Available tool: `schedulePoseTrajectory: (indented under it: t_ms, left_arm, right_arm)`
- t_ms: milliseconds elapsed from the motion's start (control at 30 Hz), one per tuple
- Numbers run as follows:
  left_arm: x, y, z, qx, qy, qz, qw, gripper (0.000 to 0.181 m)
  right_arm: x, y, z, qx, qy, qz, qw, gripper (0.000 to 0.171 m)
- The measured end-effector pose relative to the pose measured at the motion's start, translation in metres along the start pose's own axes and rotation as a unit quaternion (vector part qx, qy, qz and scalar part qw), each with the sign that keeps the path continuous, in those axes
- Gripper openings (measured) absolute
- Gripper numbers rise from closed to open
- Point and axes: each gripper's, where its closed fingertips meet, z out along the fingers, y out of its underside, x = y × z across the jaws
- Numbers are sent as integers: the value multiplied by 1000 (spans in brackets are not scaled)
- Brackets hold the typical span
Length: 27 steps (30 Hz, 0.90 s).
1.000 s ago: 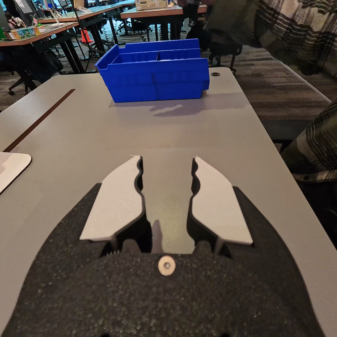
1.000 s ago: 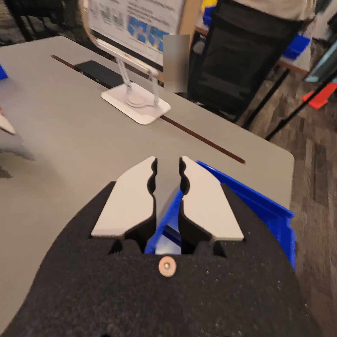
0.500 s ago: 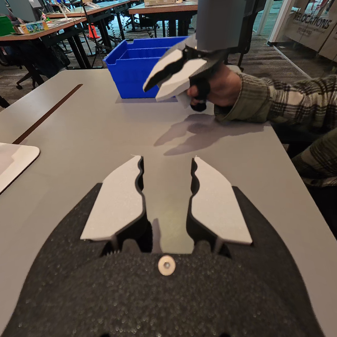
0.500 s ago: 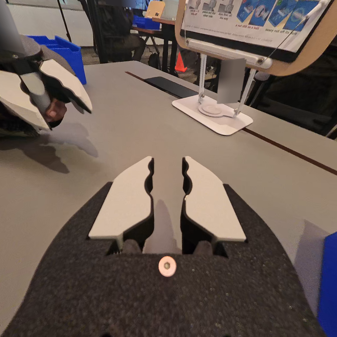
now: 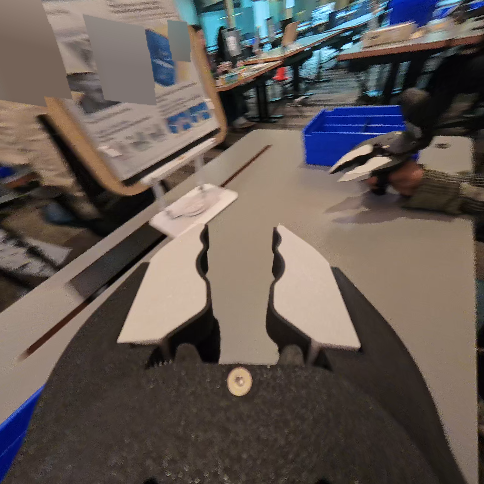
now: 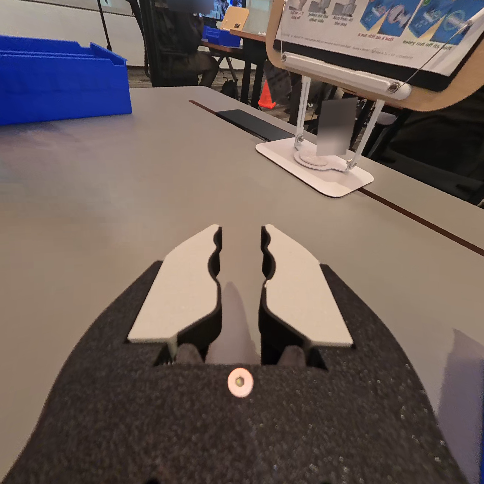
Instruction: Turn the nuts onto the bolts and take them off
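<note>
No nuts or bolts show in either view. My left gripper [image 5: 241,230] is open and empty, low over the grey table [image 5: 366,262], and points toward the sign stand. My right gripper [image 6: 241,227] is open with a narrower gap and empty, just above the table. It also shows in the left wrist view [image 5: 358,163], held by a hand in a plaid sleeve in front of a blue bin [image 5: 351,133]. What is in the bin is hidden. A second blue bin [image 6: 60,78] stands far left in the right wrist view.
A sign board on a white stand [image 6: 314,167] stands at the table's seam, also seen in the left wrist view [image 5: 196,207]. A flat black slab [image 6: 251,123] lies behind it. A blue edge [image 5: 10,432] shows at the bottom left. Other desks stand beyond. My right fingertips sit around 35 cm from my left ones.
My left gripper has swung left, so the sign stand is now ahead and the blue bin sits to the right. The right gripper has dropped lower near the table. The left gripper has left the right wrist view.
</note>
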Motion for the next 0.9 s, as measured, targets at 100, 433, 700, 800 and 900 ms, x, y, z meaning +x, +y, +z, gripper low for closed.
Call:
schedulePoseTrajectory:
  t_ms: [100, 433, 700, 800, 900]
  left_arm:
    - [-55, 12, -75, -44, -85, -3, 995, 47]
    - [-125, 157, -169, -230, -85, -45, 969, 44]
    - [-125, 227, -164, -362, -25, -37, 931, 41]
    - [-125, 240, -160, -390, -14, -35, 920, 42]
    - [-128, 249, -156, -413, -12, -26, 910, 41]
  right_arm:
    - [-2, 2, 4, -5, -7, 0, 1000, 28]
    - [9, -9, -6, 6, 16, -9, 1000, 28]
    - [5, -17, -6, -22, 15, -10, 1000, 28]
    - [5, -25, -4, -26, 13, -9, 1000, 28]
    - [4, -33, -2, -29, 12, -12, 999, 28]
